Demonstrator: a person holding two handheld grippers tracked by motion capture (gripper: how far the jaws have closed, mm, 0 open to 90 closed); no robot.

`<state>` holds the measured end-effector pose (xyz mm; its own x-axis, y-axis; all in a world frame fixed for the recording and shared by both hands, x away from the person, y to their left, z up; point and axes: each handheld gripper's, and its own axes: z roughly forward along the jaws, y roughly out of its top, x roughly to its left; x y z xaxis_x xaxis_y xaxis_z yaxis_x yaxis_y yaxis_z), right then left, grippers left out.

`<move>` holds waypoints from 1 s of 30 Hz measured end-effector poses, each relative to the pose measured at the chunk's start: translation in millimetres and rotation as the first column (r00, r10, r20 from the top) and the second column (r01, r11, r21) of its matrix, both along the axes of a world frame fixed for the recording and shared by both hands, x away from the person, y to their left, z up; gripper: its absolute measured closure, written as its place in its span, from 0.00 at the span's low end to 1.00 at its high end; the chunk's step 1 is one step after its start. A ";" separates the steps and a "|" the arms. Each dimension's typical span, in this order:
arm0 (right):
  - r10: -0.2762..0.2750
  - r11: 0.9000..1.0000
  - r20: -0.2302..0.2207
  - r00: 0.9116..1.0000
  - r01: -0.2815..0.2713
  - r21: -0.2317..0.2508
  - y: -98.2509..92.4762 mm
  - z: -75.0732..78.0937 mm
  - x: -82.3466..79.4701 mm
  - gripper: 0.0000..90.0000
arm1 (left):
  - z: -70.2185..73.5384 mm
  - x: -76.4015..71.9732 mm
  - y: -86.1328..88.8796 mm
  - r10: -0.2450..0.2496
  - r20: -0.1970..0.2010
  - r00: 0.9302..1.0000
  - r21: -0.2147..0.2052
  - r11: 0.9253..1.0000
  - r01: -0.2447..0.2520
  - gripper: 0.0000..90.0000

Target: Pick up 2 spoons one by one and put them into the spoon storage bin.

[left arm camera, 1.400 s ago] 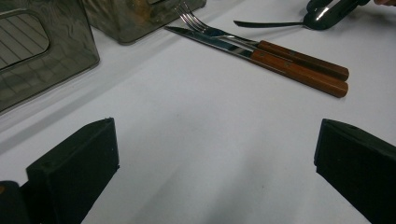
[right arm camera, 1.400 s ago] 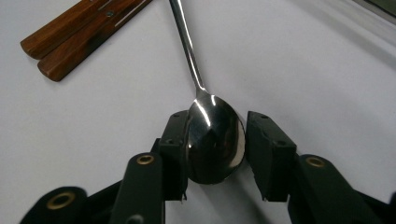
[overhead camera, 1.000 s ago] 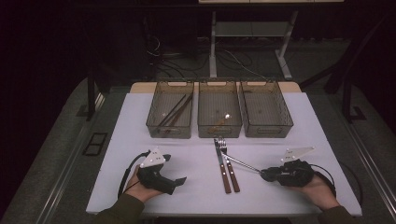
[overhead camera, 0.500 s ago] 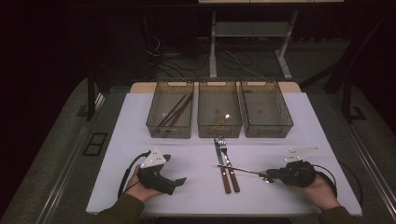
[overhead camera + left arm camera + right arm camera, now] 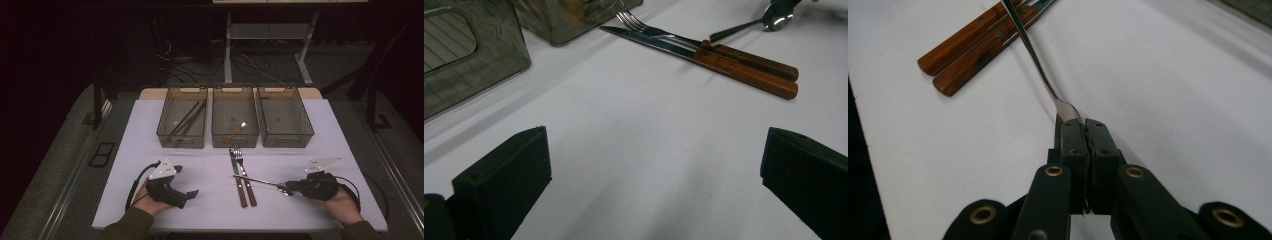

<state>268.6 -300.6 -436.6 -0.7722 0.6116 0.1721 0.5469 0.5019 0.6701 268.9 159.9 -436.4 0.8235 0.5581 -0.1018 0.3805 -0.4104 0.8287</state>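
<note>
Right gripper (image 5: 289, 188) has its jaws clamped on the spoon's (image 5: 260, 183) bowl, near-right on the table, handle lying over the knife (image 5: 238, 177) and fork (image 5: 245, 176). Pickup's done; dropping it in a bin (image 5: 284, 116) is left. Left gripper (image 5: 186, 196) sits spread, idle.

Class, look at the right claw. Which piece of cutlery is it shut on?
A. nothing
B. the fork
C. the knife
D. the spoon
D: the right claw is shut on the bowl end of the spoon, whose handle reaches toward the fork and knife.
</note>
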 end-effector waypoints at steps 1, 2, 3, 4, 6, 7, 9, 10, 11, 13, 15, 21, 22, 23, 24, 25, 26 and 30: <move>-0.009 1.000 0.005 1.000 0.009 0.004 -0.6 1.0 0.1 0.98 | -0.1 0.0 0.1 -0.003 0.003 1.000 0.001 1.000 0.003 0.00; -0.022 1.000 0.010 1.000 0.022 0.011 -1.4 2.4 0.0 0.98 | -0.3 0.3 0.2 -0.006 0.005 1.000 0.003 1.000 0.006 0.00; -0.031 0.999 0.018 0.999 0.031 0.016 -2.5 4.0 0.2 0.98 | -0.4 0.3 0.3 -0.006 0.005 1.000 0.006 1.000 0.006 0.00; -0.046 0.999 0.029 0.999 0.046 0.022 -3.1 5.3 0.3 0.98 | -0.7 0.4 0.3 -0.004 0.006 1.000 0.005 1.000 0.004 0.00; -0.064 0.998 0.044 0.997 0.063 0.022 -3.7 7.7 1.0 0.98 | -0.8 0.5 0.5 -0.005 0.007 1.000 0.006 1.000 0.004 0.00; -0.073 0.997 0.049 0.996 0.072 0.023 -3.6 8.6 1.3 0.98 | -0.7 0.6 0.5 -0.005 0.008 1.000 0.005 1.000 0.005 0.00; -0.086 0.996 0.059 0.995 0.085 0.022 -2.6 9.8 1.9 0.98 | -0.6 0.4 0.3 -0.006 0.007 1.000 0.006 1.000 0.006 0.00; -0.099 0.995 0.064 0.993 0.098 0.017 -2.0 10.5 2.5 0.98 | -0.7 0.5 0.1 -0.007 0.008 1.000 0.006 1.000 0.007 0.00; -0.114 0.993 0.065 0.991 0.113 0.016 -1.3 11.1 3.0 0.98 | -0.7 0.6 -0.2 -0.008 0.009 1.000 0.007 1.000 0.008 0.00; -0.137 0.991 0.075 0.988 0.136 0.016 -0.3 13.2 4.2 0.98 | -0.9 0.5 -0.9 -0.007 0.008 1.000 0.006 1.000 0.007 0.00; -0.152 0.988 0.077 0.985 0.151 0.019 1.2 15.6 4.5 0.98 | -1.0 0.4 -1.3 -0.006 0.005 1.000 0.006 1.000 0.006 0.00; -0.180 0.984 0.092 0.979 0.180 0.008 4.9 19.1 8.5 0.98 | -0.5 -0.3 -1.6 -0.010 0.008 1.000 0.003 1.000 0.010 0.00; -0.187 0.982 0.094 0.978 0.188 0.005 5.9 19.7 9.2 0.98 | -0.4 -0.5 -1.5 -0.010 0.008 1.000 0.002 1.000 0.010 0.00; -0.187 0.982 0.096 0.978 0.188 0.006 6.4 20.4 9.9 0.98 | -0.2 -0.4 -1.4 -0.010 0.009 1.000 0.002 1.000 0.010 0.00; -0.186 0.982 0.095 0.978 0.186 0.009 6.9 21.1 10.5 0.98 | -0.1 -0.3 -1.3 -0.011 0.009 1.000 0.002 1.000 0.011 0.00; -0.187 0.982 0.100 0.977 0.187 0.013 7.3 21.6 11.4 0.98 | -0.2 -0.2 -1.4 -0.011 0.010 1.000 0.001 1.000 0.011 0.00; -0.190 0.982 0.099 0.977 0.189 0.014 7.9 22.3 11.8 0.98 | -0.3 -0.1 -1.5 -0.012 0.010 1.000 0.002 1.000 0.012 0.00; -0.188 0.982 0.106 0.976 0.187 0.023 8.1 25.7 13.8 0.98 | -0.1 -0.6 -1.9 -0.014 0.009 1.000 0.002 1.000 0.014 0.00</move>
<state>282.4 -292.5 -410.9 -0.6585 0.7455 0.1029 0.5547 0.3885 0.7358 268.4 157.9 -436.5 0.8324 0.5463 -0.0933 0.3672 -0.4176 0.8311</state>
